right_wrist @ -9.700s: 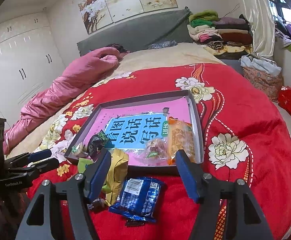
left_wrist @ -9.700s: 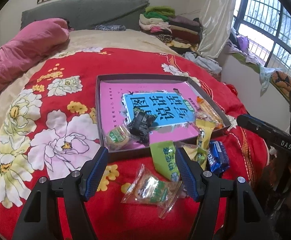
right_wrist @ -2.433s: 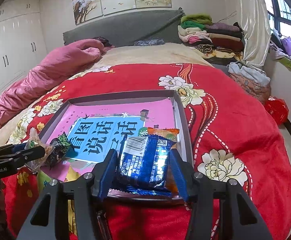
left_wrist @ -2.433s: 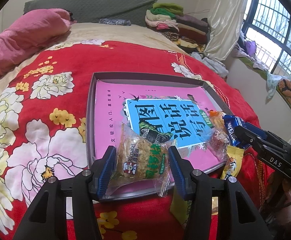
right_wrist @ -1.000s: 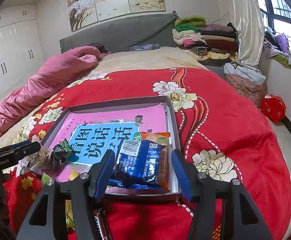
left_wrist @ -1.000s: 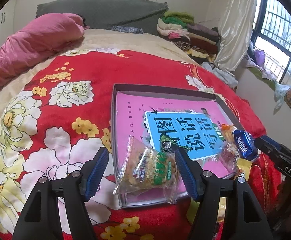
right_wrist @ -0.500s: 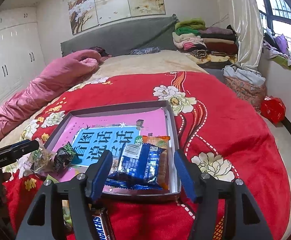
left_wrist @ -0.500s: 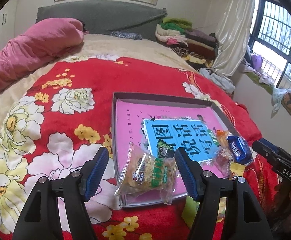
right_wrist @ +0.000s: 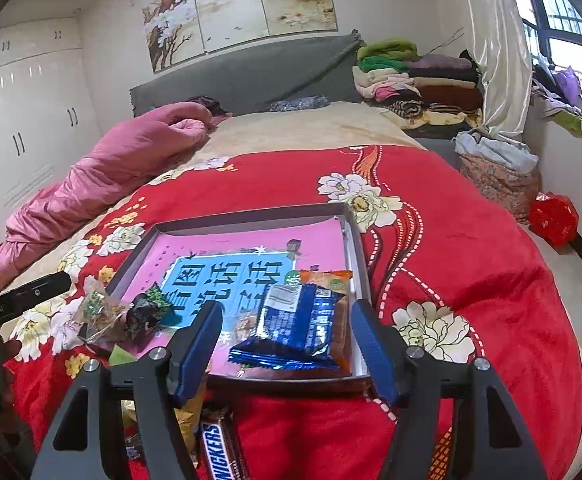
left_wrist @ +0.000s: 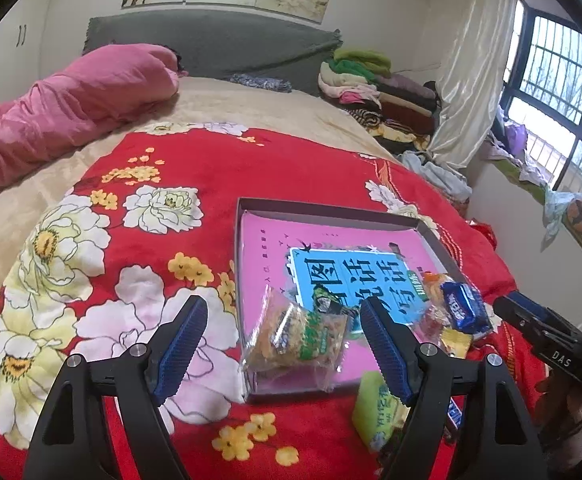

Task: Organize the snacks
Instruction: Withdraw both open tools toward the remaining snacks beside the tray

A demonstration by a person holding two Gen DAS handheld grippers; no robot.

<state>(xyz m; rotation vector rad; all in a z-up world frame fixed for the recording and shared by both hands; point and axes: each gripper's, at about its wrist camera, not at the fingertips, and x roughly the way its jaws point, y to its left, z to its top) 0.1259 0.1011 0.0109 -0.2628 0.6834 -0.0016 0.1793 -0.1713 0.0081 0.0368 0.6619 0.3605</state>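
now both grippers are letting go, fingers opening: left gripper (left_wrist: 283, 342) off the cracker pack (left_wrist: 297, 340), right gripper (right_wrist: 287, 338) off the blue packet (right_wrist: 295, 324), both apparently resting in the tray (left_wrist: 331, 210); more snacks wait outside.

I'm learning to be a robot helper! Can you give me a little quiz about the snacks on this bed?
1. True or false: the blue foil snack packet lies inside the shallow grey box.
2. Which snack remains outside the box on the red flowered blanket? A: the brown Snickers bar; B: the clear cookie bag.
3. Fill in: the left claw grips ____.

Key: 1 true; 2 A; 3 nothing, its jaws are opening.
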